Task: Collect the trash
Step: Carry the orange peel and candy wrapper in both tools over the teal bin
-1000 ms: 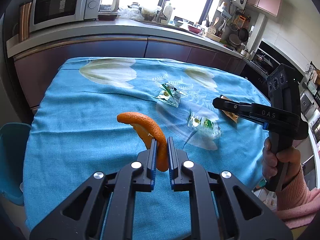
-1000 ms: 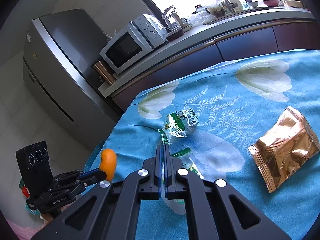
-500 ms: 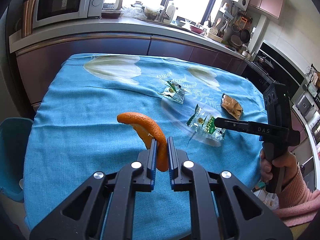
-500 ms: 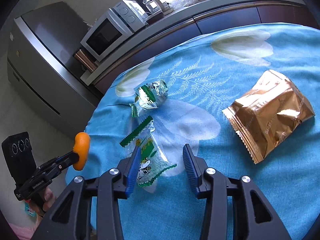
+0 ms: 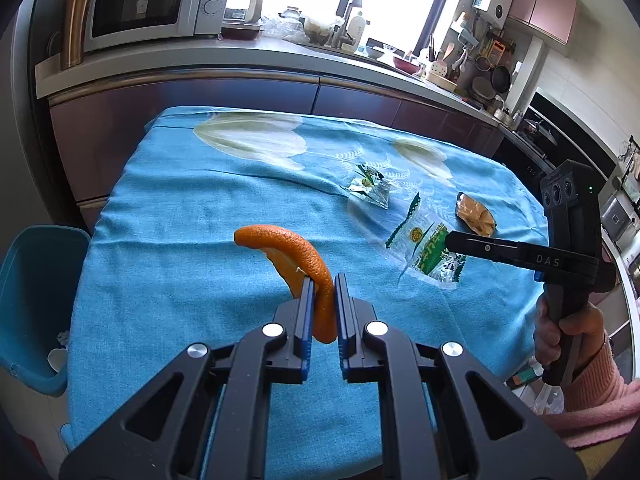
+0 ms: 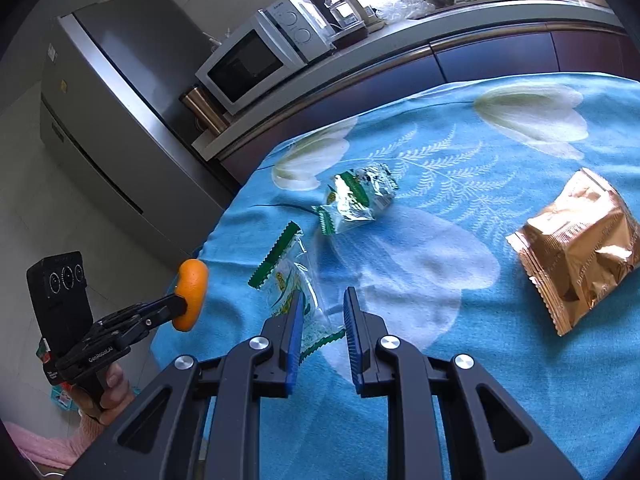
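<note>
My left gripper (image 5: 322, 286) is shut on a curved orange peel (image 5: 296, 260) and holds it above the blue tablecloth (image 5: 192, 248); the peel also shows in the right wrist view (image 6: 191, 294). My right gripper (image 6: 322, 304) is open, its jaws on either side of the near end of a clear green-edged wrapper (image 6: 294, 292) lying on the cloth, also seen in the left wrist view (image 5: 430, 250). A crumpled silver-green wrapper (image 6: 354, 198) lies farther back. A gold snack bag (image 6: 580, 244) lies at the right.
A blue bin (image 5: 34, 300) stands on the floor left of the table. A kitchen counter with a microwave (image 5: 152, 0) runs behind the table. A fridge (image 6: 120, 120) stands at the left in the right wrist view.
My right gripper opened from shut, then narrowed and came down around the near end of the clear wrapper. My left gripper kept hold of the orange peel and drew back a little.
</note>
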{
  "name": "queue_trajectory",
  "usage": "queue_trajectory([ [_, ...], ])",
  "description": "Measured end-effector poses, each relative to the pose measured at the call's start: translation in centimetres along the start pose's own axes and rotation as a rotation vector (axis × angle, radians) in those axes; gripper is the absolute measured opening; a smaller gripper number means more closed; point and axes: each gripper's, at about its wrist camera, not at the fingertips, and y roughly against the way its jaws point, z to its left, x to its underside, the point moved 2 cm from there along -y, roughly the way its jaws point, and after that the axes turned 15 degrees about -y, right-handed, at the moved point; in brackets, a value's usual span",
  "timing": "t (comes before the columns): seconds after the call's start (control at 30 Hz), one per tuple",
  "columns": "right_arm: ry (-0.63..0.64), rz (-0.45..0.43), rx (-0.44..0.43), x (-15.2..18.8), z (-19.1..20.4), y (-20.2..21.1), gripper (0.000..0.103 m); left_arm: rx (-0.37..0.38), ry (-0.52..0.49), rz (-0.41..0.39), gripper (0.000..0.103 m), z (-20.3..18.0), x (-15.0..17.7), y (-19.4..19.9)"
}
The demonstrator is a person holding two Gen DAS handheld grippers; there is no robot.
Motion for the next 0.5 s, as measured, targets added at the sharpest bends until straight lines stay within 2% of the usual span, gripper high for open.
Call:
queue_trajectory([
  [0.5, 0.083, 0.061, -0.113, 0.2, 6.0, -3.1, 0.019, -0.08, 0.017, -0.006, 0.01, 2.6, 1.4, 3.3],
])
